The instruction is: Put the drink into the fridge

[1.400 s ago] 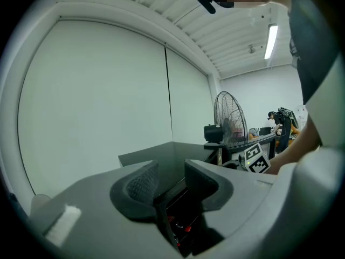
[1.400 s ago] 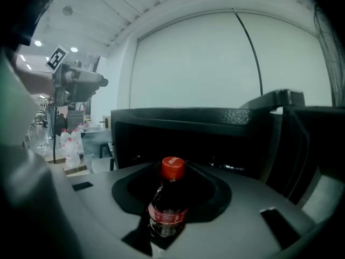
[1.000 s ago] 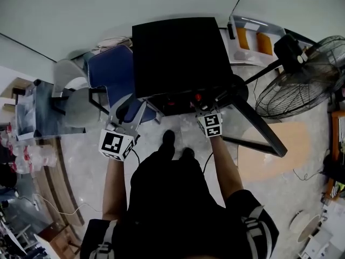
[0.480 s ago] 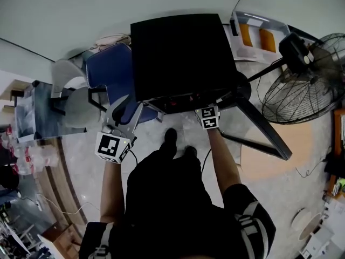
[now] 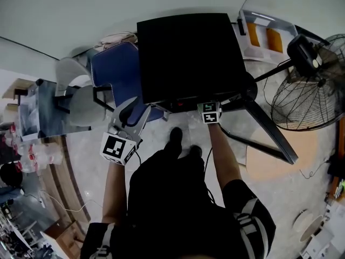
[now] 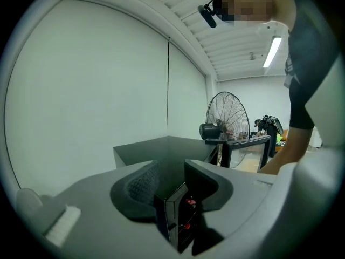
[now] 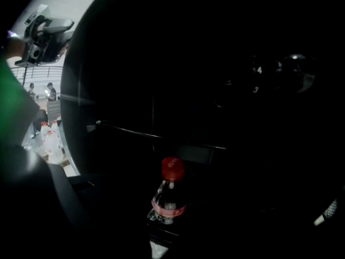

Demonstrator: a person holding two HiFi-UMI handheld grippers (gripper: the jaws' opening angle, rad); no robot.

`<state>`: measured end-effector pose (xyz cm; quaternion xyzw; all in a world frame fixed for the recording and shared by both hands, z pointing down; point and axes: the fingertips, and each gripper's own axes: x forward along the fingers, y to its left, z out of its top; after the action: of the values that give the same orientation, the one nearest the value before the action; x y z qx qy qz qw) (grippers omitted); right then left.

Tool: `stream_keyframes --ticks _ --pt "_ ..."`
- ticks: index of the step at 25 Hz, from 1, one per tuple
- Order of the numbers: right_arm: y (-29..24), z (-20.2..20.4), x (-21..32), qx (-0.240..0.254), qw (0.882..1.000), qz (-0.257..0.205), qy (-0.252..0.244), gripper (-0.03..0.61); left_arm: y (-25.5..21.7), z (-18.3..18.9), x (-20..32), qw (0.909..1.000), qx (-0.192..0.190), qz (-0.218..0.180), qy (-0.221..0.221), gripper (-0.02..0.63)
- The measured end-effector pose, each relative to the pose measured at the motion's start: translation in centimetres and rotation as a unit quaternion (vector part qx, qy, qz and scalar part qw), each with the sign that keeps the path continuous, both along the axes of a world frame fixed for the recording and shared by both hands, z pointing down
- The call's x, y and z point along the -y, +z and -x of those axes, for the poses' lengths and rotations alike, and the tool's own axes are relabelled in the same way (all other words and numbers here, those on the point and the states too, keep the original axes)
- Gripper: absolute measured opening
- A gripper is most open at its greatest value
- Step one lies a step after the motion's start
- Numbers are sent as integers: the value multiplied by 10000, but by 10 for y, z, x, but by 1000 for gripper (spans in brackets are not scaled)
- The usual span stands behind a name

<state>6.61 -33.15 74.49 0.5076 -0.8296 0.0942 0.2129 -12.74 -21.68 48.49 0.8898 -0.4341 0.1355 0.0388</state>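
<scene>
The black mini fridge stands right in front of me with its door swung open to the right. The drink is a clear bottle with a red cap and red label. It sits upright low in the right gripper view, inside the dark fridge, with my right gripper shut on it. In the head view only that gripper's marker cube shows at the fridge's front edge. My left gripper hangs open to the left of the fridge with nothing between its fingers.
A blue chair and a grey chair stand left of the fridge. A large floor fan is at the right, with a white crate behind it. Packed bottles lie far left.
My right gripper has pushed forward under the fridge's top, and the red cap no longer shows in the head view. The left gripper has hardly shifted.
</scene>
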Motion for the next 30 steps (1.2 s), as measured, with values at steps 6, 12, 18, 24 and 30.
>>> stream_keyframes --ticks 6,12,18,24,30 --pt "-3 10 6 119 9999 -106 -44 135 3 7 -2 9995 149 277 -41 150" --pt "8 0 3 189 9997 -25 173 137 -5 14 2 10000 -36 4 -86 150" --pt "19 -5 1 2 9998 119 172 139 -7 18 -3 9998 -132 -101 -132 150" --pt "17 -3 -1 -209 9997 41 -90 152 -3 28 -12 9999 -15 -55 -134 150" --pt "20 -11 -7 -298 9995 125 1 153 -8 30 -9 9997 -133 -100 -205 149"
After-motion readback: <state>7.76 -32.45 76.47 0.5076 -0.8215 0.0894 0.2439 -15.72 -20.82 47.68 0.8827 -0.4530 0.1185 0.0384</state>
